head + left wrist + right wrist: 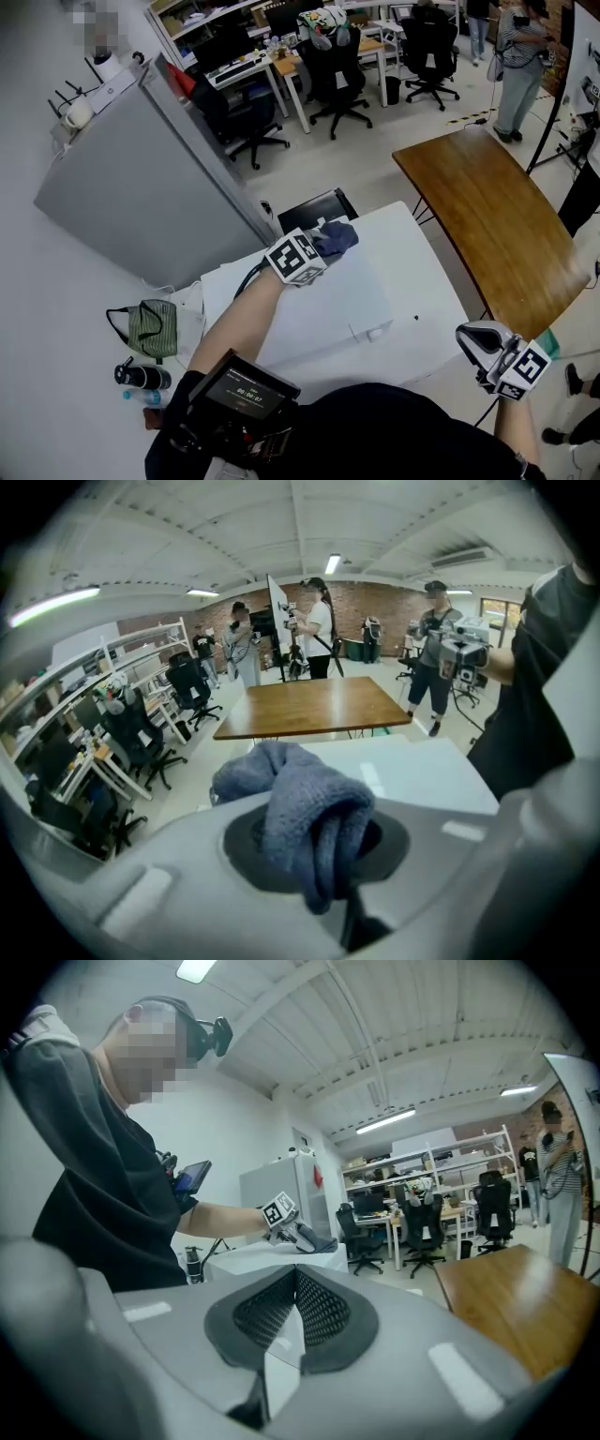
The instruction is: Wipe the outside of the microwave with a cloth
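The microwave (375, 291) is a white box seen from above in the head view, right in front of me. A blue-grey cloth (337, 236) rests on its far top edge, and my left gripper (323, 246) is shut on that cloth. In the left gripper view the cloth (300, 808) bulges out between the jaws over the white top (422, 771). My right gripper (473, 342) hangs off the microwave's right side, shut with nothing in it. The right gripper view looks across at the left gripper (300, 1232), the cloth (323, 1241) and the microwave (272, 1260).
A curved wooden table (497, 216) stands to the right. A tall grey cabinet (141, 187) stands to the left, with a green bag (150, 328) and a bottle (141, 377) on the floor beside it. A black chair (314, 208) sits behind the microwave. A person (520, 66) stands at far right.
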Available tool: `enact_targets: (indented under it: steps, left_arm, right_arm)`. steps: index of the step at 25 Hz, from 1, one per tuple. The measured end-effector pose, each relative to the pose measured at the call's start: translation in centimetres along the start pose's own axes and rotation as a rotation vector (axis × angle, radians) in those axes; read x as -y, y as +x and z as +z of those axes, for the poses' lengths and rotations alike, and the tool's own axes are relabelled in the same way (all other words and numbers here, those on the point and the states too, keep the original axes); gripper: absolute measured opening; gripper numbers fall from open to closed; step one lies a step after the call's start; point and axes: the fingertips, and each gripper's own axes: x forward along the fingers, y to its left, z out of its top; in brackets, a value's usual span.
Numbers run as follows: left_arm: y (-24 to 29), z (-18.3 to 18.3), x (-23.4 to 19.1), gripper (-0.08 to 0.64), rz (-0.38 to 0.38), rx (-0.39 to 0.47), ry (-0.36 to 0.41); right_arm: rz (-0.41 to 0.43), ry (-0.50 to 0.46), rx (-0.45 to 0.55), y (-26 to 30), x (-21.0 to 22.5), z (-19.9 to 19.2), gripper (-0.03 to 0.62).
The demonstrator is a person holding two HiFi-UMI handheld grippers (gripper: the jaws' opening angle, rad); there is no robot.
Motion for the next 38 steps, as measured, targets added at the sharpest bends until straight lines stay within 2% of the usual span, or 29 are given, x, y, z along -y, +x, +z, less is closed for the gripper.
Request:
enact_targets:
  steps: [4, 8, 11, 17, 20, 22, 25, 29, 33, 38]
  left_arm:
    - [2.1, 3.1, 0.5, 0.057, -0.022, 0.029, 0.024]
    - [-3.1, 1.1, 2.0, 0.057, -0.025, 0.086, 0.012]
    - [-10.2, -5.1, 2.9, 0.057, 0.028, 0.087, -0.017]
    - [-22.7, -22.0, 4.6, 0.057, 0.148, 0.045, -0.165]
    - [-24.6, -26.6, 5.5, 0.057, 0.156, 0.05, -0.195]
    - [-23.8, -27.3, 5.9, 0.057, 0.128, 0.057, -0.184]
    - [-21.7, -25.5, 6.2, 0.057, 0.087, 0.072, -0.153]
    - [-18.2, -21.0, 6.4, 0.057, 0.066, 0.072, -0.147]
    - [-11.1, -12.9, 6.8, 0.057, 0.031, 0.062, -0.088]
    - [-2.1, -1.4, 6.6, 0.057, -0.015, 0.065, 0.004]
  right_arm:
    - [-0.028, 0.006, 0.009, -1.4, 0.9, 0.1, 0.006]
    - [0.04, -0.022, 0.017, 1.6, -1.1, 1.0, 0.006]
    - [0.112, -0.047, 0.017, 5.5, -3.9, 1.8, 0.006]
    - [0.25, -0.091, 0.004, 13.5, -13.2, 3.1, 0.006]
    - [0.285, -0.098, -0.013, 16.2, -17.5, 2.8, 0.006]
    - [0.291, -0.101, -0.027, 17.0, -19.4, 2.6, 0.006]
    - [0.262, -0.103, -0.034, 15.8, -19.4, 2.9, 0.006]
    - [0.208, -0.095, -0.011, 11.3, -16.0, 3.3, 0.006]
    - [0.135, -0.089, -0.009, 4.3, -10.6, 2.4, 0.006]
    - [0.001, -0.064, -0.002, -4.4, -3.4, 2.0, 0.006]
